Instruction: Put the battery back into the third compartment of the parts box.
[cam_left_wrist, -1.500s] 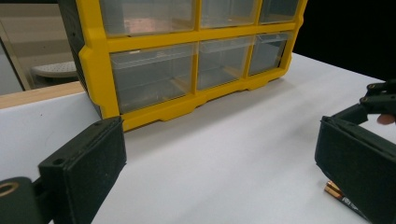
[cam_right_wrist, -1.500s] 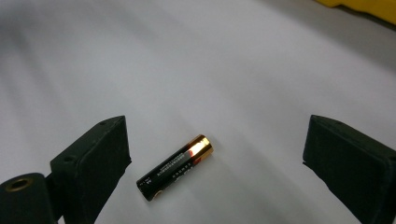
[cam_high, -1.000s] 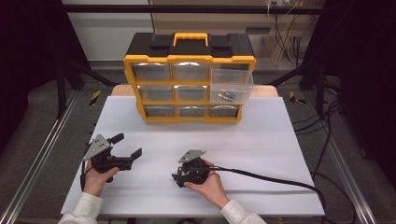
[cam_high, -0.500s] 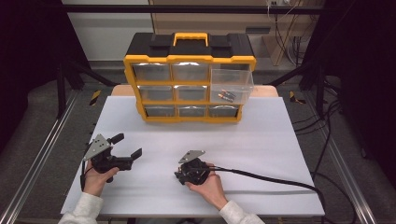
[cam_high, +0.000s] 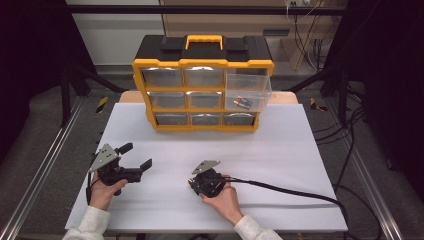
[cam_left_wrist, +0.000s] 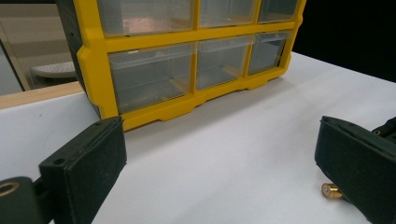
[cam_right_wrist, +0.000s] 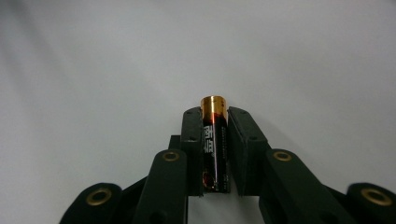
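Observation:
My right gripper (cam_right_wrist: 215, 122) is shut on a black AA battery (cam_right_wrist: 214, 154) with a gold end, held lengthwise between the jaws just above the white table. In the high view this gripper (cam_high: 195, 183) sits low at the table's front centre, in a hand. My left gripper (cam_high: 136, 156) stands open at the front left with nothing between its jaws. In the left gripper view, the wide-apart jaws of the left gripper (cam_left_wrist: 222, 144) frame the table, and a gold battery end (cam_left_wrist: 331, 190) peeks out beside the right jaw.
A yellow and black drawer organizer (cam_high: 202, 65) stands at the back centre of the white table (cam_high: 295, 150). Its right upper drawer (cam_high: 248, 92) is pulled out and holds batteries (cam_high: 243, 102). A black cable (cam_high: 295, 192) trails right from my right gripper.
Almost nothing differs; my right gripper has shifted only slightly at the front centre. The left gripper has stayed still and open.

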